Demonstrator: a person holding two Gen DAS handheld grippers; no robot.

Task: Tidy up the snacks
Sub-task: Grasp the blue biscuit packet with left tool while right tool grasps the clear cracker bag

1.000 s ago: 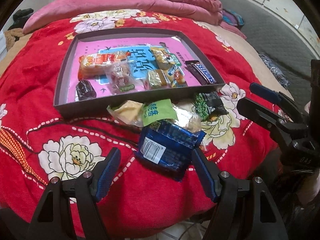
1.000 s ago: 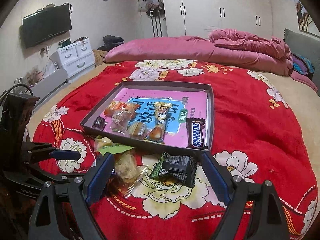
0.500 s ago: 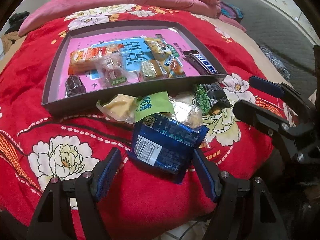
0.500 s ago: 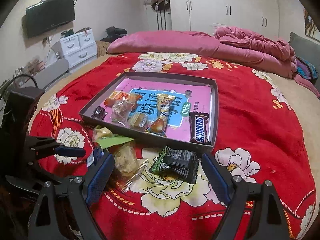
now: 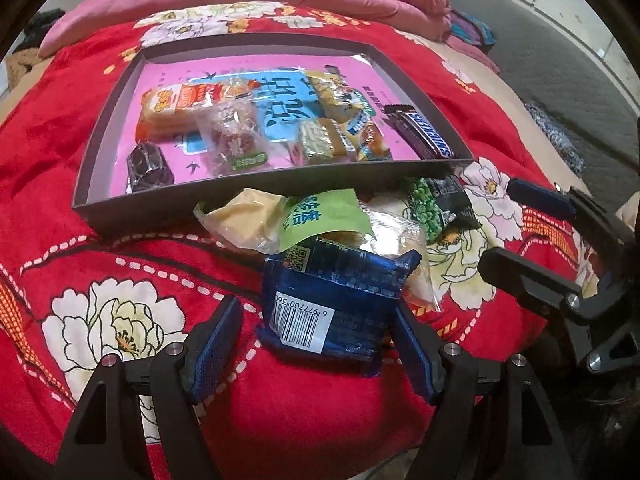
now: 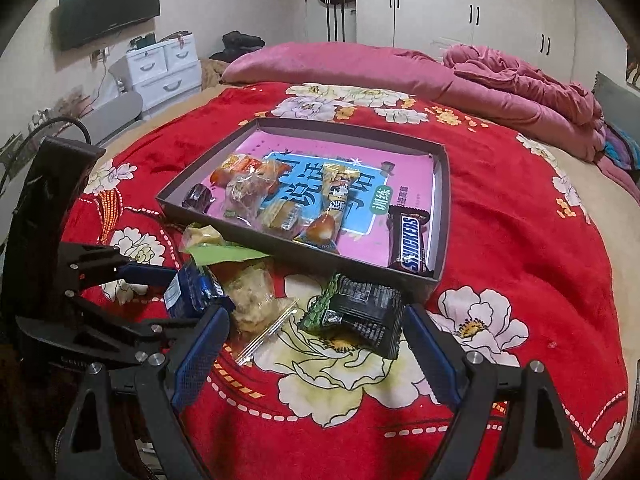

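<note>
Bedroom: red floral bedspread (image 6: 500, 240), wall TV (image 6: 108, 4), wardrobes (image 6: 480, 4). Blue packet (image 5: 332, 300) half-covers clear bag (image 5: 404, 240). Left tongs (image 5: 320, 344), right tongs (image 6: 316, 354) wide open, empty.

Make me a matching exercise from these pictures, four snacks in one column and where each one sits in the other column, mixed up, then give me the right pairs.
Things:
1. Snickers bar
2. blue packet
3. black and green packet
4. dark wrapped candy

Places:
A. on the blanket between the open right gripper fingers
B. in the box, its near left corner in the left wrist view
C. in the box, along its right wall
D. on the blanket between the open left gripper fingers

Pairs: 1-C, 2-D, 3-A, 4-B
</note>
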